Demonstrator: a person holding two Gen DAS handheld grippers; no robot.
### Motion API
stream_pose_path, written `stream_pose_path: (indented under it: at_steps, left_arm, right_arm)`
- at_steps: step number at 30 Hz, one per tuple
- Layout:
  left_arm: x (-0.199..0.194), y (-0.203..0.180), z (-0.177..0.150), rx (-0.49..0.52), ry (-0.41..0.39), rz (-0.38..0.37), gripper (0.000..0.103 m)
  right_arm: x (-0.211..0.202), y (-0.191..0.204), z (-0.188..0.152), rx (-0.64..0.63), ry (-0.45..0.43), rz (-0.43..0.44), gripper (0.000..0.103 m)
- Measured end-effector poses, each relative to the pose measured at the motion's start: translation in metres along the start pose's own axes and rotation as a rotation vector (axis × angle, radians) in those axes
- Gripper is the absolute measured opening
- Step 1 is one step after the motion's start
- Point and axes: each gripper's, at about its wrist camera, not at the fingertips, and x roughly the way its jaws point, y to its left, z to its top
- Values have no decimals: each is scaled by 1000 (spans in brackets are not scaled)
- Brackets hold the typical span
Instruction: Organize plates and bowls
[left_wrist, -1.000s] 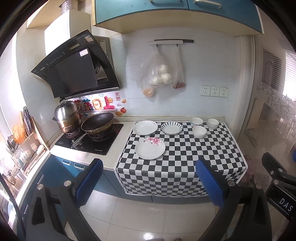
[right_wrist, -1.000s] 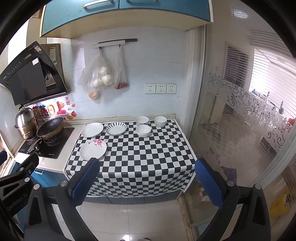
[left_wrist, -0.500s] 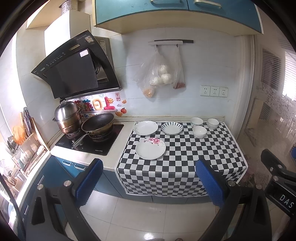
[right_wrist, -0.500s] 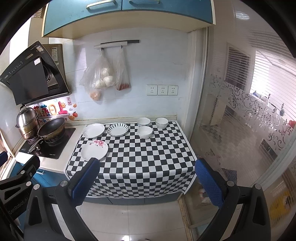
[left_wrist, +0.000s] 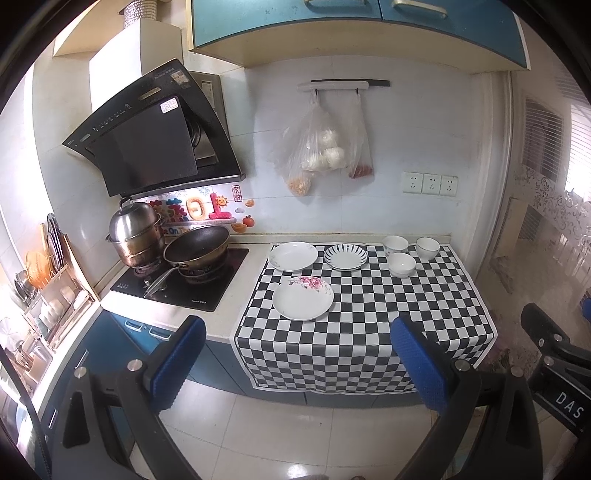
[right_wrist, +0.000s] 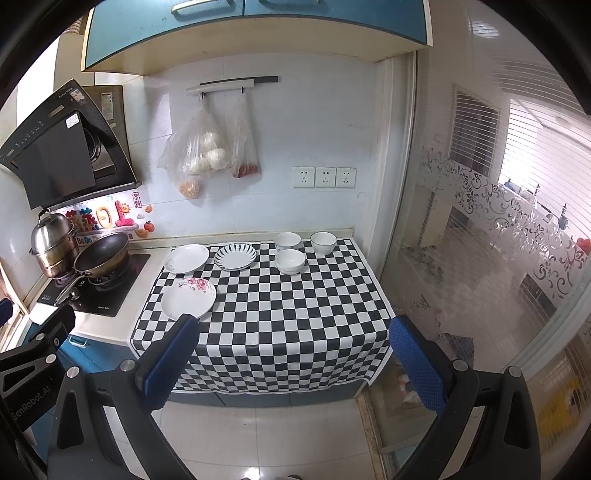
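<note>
Plates (left_wrist: 303, 302) and bowls (left_wrist: 402, 264) lie well beyond both grippers' spread fingers (left_wrist: 179, 360).

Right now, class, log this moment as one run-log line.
left hand-held gripper: open, empty | right hand-held gripper: open, empty | three plates, three bowls on checkered cloth | none stacked

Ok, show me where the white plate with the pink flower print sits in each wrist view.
Left wrist: the white plate with the pink flower print lies centre frame, nearest of three plates.
Right wrist: left of centre, above the left jaw.
Shared landmark: the black-and-white checkered cloth under it.
</note>
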Motion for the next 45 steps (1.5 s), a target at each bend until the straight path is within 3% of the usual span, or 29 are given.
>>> stream_pose_path:
  at_steps: [27,35,39,45]
  left_arm:
    - [13,18,6,-27,7,17,102]
    - [93,54,10,-32,90,78,102]
    - [152,78,9,-22,160,115,102]
    - [234,92,11,-17,265,86,102]
  right_arm:
    - [21,12,4,25,21,1,103]
    - [97,26,8,110,112,3,103]
    - [151,48,9,116,189,9,103]
    - [236,88,10,73,275,21,103]
